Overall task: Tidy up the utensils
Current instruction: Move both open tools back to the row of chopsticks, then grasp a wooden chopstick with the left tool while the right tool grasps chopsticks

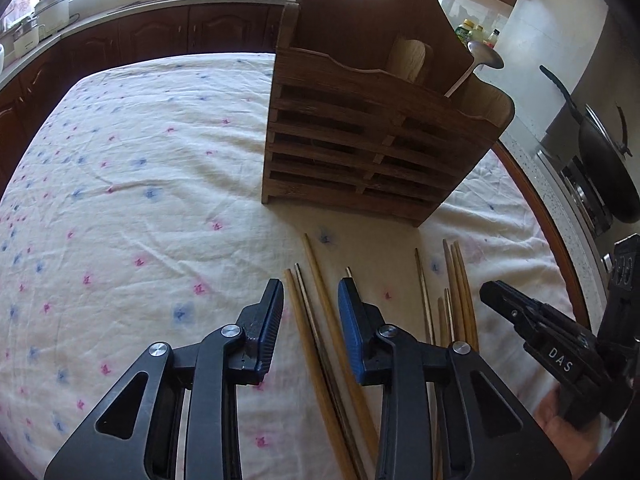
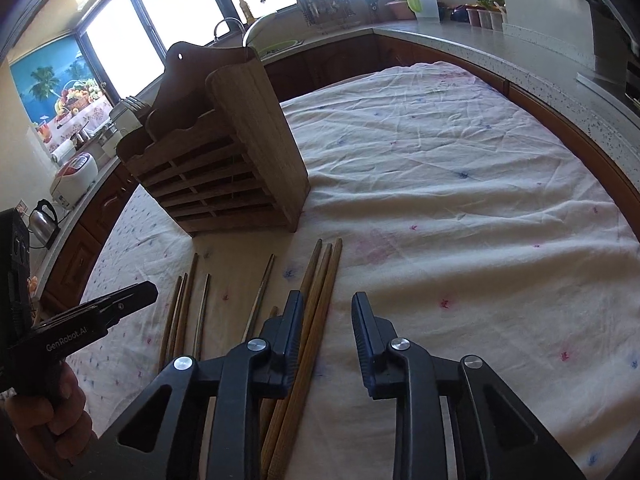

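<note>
Flowery cloth (image 1: 140,152) covers the tabletop. Chopsticks (image 1: 320,300) lie at 6 o'clock from the wooden box (image 1: 360,140). Left hand-held gripper (image 1: 310,304) stands open around some chopsticks; right hand-held gripper (image 2: 327,320) stands open over others.

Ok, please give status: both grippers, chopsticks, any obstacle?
Left gripper open over chopsticks. Right gripper open, nothing gripped. Wooden holder ahead, path free.

Daylight floods in from the windows (image 2: 168,12) at eleven o'clock, blown out white; fisheye bends every edge, corners dark, focus mostly sharp.
</note>
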Action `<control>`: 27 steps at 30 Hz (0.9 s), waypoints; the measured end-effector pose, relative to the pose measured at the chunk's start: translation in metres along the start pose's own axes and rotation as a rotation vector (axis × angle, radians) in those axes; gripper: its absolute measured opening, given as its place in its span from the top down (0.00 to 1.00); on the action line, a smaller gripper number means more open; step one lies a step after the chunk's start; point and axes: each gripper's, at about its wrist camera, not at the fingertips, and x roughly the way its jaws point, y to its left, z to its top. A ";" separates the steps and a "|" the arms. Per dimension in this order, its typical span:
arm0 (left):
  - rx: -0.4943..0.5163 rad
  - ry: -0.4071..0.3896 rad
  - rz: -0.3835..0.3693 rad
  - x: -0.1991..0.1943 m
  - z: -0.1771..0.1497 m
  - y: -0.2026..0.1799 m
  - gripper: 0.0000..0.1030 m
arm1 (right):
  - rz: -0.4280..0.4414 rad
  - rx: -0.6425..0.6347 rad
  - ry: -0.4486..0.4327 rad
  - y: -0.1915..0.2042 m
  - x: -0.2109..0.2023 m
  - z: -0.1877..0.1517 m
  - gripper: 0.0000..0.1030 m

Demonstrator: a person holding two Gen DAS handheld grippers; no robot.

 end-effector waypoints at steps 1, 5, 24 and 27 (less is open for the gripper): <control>0.007 0.006 0.002 0.004 0.003 -0.001 0.75 | -0.002 0.002 0.007 -0.001 0.003 0.001 0.78; 0.038 0.040 0.015 0.020 0.014 -0.008 0.79 | -0.010 0.008 0.026 -0.002 0.014 0.006 0.81; 0.135 0.064 0.072 0.040 0.016 -0.029 0.94 | -0.111 -0.113 0.033 0.017 0.034 0.014 0.92; 0.118 0.043 0.053 0.028 0.013 -0.024 0.94 | -0.063 -0.046 0.023 0.006 0.025 0.013 0.94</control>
